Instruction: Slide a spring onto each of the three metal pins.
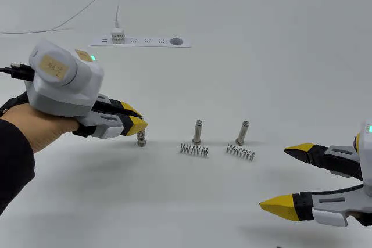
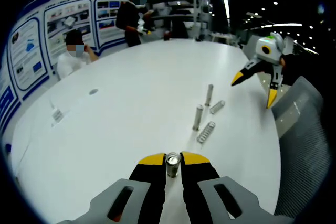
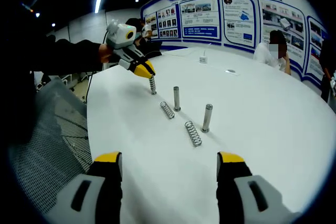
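Note:
Three metal pins stand in a row on the white table (image 1: pixel 261 50). The left pin (image 1: pixel 141 139) wears a spring (image 2: pixel 172 165), and my left gripper (image 1: pixel 139 125) is shut on that spring's top from above. The middle pin (image 1: pixel 197 131) and the right pin (image 1: pixel 243 132) are bare. One loose spring (image 1: pixel 193 150) lies in front of the middle pin, another loose spring (image 1: pixel 240 153) in front of the right pin. My right gripper (image 1: pixel 288 178) hovers open at the lower right, nothing between its jaws, pointing toward the pins (image 3: pixel 176 98).
A white power strip (image 1: pixel 139 41) with a plugged charger (image 1: pixel 118 35) and its cable lies at the far side. People stand beyond the table's far edge (image 2: pixel 73 56). A mesh chair (image 3: pixel 47 145) sits beside the table's near edge.

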Motion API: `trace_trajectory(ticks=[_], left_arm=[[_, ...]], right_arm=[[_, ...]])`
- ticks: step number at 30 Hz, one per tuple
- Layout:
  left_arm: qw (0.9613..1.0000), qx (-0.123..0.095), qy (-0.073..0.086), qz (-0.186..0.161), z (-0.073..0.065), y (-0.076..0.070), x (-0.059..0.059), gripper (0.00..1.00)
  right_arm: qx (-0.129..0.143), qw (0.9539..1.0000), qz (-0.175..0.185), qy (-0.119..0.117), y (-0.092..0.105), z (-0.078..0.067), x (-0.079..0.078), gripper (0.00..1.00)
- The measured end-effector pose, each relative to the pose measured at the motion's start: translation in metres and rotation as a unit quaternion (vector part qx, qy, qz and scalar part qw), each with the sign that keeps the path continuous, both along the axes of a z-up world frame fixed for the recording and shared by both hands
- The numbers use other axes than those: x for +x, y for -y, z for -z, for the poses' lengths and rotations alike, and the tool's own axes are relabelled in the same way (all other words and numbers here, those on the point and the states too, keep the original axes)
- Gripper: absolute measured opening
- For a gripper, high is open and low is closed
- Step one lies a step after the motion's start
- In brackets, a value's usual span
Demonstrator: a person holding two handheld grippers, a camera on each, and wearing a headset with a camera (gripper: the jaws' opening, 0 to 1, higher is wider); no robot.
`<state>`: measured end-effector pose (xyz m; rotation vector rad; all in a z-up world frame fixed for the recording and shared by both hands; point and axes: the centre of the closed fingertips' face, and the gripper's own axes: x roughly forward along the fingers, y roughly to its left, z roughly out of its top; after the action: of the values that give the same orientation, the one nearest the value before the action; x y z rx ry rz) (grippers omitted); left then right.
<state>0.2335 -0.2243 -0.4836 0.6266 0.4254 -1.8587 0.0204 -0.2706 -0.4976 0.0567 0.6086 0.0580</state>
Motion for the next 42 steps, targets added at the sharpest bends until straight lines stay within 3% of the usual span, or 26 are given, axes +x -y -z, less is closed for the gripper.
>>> trace_trajectory(ticks=[10,27,34,42], left_arm=[[1.0000,0.007,-0.001,-0.002,0.012,-0.001,-0.001,0.10],[1.0000,0.001,0.004,0.005,0.013,0.000,-0.002,0.16],[0.9999,-0.012,0.007,0.005,0.004,0.000,0.002,0.23],[0.9991,-0.036,0.010,0.021,-0.012,0.002,-0.004,0.27]], right_arm=[[0.002,1.0000,0.000,-0.002,-0.001,0.002,0.000,0.74],[0.004,1.0000,0.001,-0.005,-0.004,0.004,-0.002,0.74],[0.005,1.0000,0.001,-0.006,-0.004,0.005,-0.001,0.74],[0.006,1.0000,0.001,-0.007,-0.005,0.006,-0.001,0.74]])
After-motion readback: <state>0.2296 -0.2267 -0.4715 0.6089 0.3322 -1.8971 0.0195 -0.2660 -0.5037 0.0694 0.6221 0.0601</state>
